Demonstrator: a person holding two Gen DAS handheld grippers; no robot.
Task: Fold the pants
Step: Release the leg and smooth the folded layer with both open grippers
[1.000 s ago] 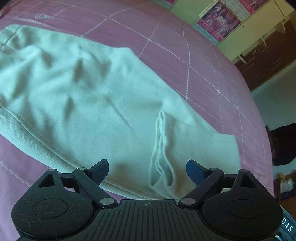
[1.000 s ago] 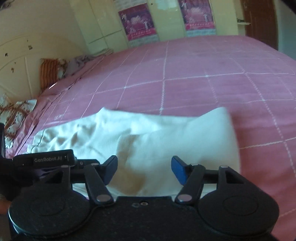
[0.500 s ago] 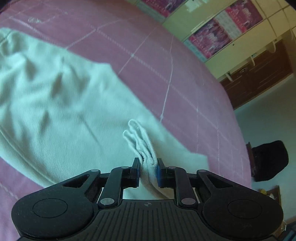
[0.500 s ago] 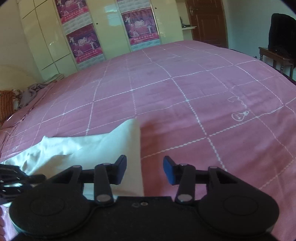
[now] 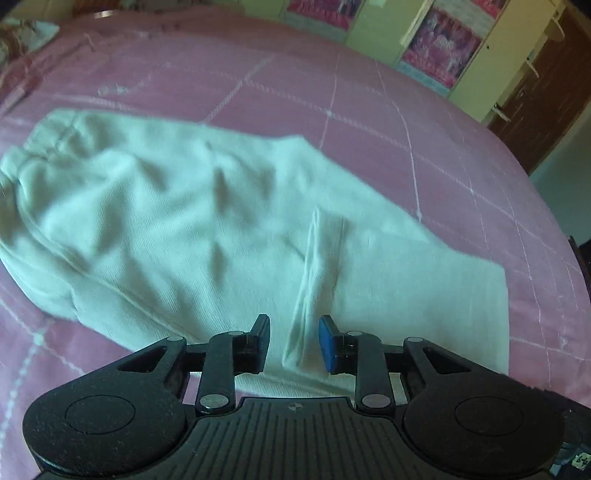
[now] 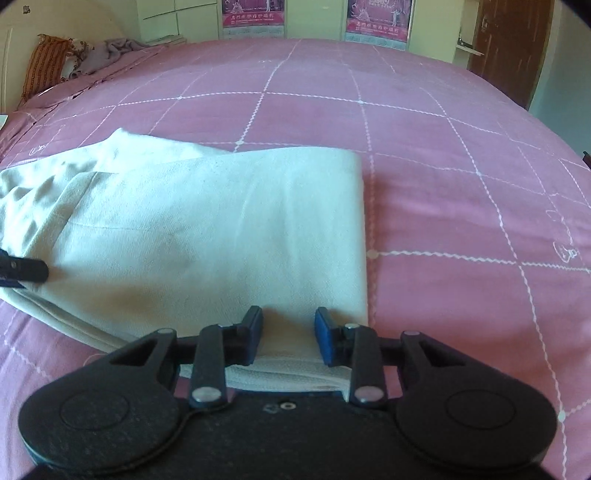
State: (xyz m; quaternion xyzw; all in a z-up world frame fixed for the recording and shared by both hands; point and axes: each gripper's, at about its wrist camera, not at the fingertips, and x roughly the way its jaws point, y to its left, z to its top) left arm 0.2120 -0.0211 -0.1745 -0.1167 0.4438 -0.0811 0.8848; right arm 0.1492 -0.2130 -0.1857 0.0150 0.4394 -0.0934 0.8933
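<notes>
Pants (image 5: 192, 229) lie folded on the pink bed (image 6: 424, 147). Soft, light, limp cloth; best pinched at hem or fold edge. Left gripper (image 5: 294, 341) has just been opening, hem ridge loose between its jaws. Right gripper (image 6: 288, 338) has been closing, jaws apart over the near edge, nothing clamped.

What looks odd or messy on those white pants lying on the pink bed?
A raised ridge of bunched cloth stands up across the pants, and a brownish stain marks the folded part near the front edge.

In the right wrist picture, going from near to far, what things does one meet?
Right gripper → white pants → bare pink bedspread → posters on the cupboard wall.
</notes>
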